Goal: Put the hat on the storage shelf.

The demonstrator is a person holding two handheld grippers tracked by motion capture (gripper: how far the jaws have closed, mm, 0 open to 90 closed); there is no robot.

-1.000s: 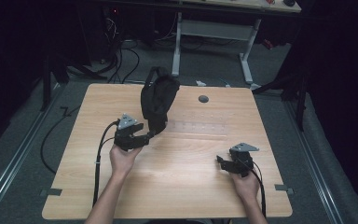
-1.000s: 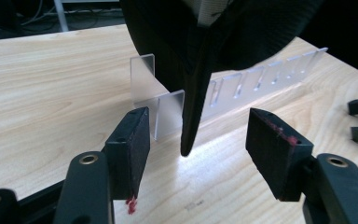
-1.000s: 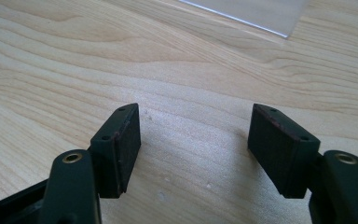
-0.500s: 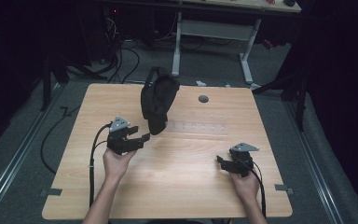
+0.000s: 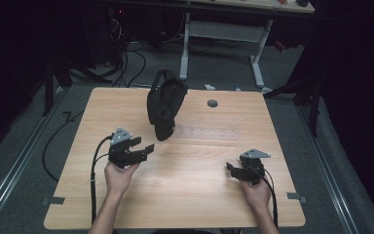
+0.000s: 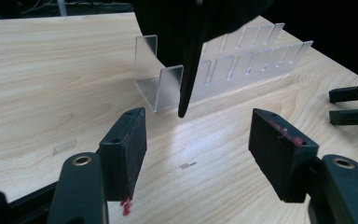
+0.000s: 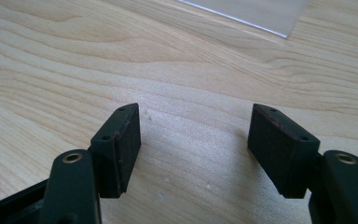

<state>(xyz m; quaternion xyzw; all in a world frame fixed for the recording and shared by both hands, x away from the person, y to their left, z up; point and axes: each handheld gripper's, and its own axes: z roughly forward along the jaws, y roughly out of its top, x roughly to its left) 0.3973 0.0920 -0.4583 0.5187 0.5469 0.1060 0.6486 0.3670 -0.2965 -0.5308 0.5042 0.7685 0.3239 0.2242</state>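
Resting in the clear rack (image 6: 223, 70), black cap (image 5: 164, 105) looks placed; my left gripper (image 5: 143, 146) beside it and right gripper (image 5: 231, 170) both gape, empty.

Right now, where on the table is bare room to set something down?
Free: the wood between the left hand-held gripper and the right hand-held gripper, and the table's near edge. Crowded: the middle, where the black cap stands in the clear slotted rack.
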